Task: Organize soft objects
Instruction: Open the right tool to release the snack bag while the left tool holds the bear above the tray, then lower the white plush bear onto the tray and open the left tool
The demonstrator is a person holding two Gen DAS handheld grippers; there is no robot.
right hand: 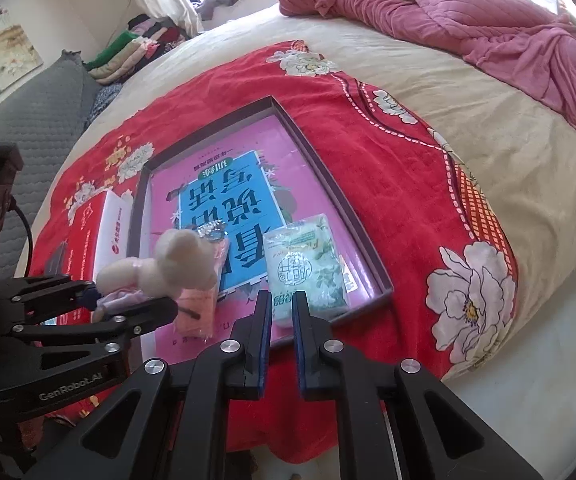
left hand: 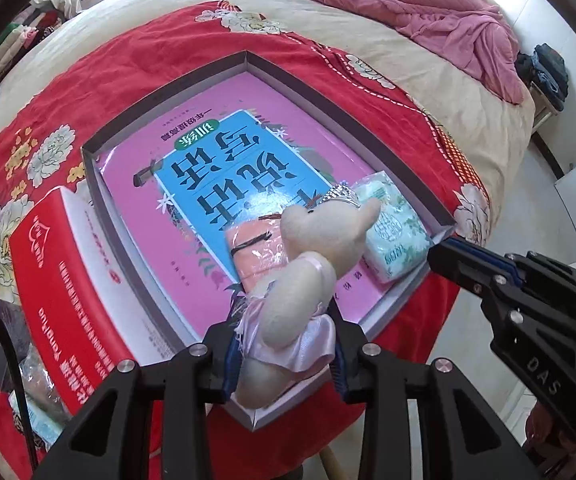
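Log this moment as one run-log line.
left gripper: shut on plush toy, over box | right gripper: shut, empty | tissue pack: in box

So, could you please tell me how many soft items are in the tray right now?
3: a tissue pack at the tray's near corner, a pink packet beside it, and a plush toy in the left gripper.

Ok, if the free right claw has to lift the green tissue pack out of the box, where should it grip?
Probably across the tissue pack's narrow width at its near end, coming from above. It lies flat on the book, long axis toward the right claw, with the box wall close alongside.
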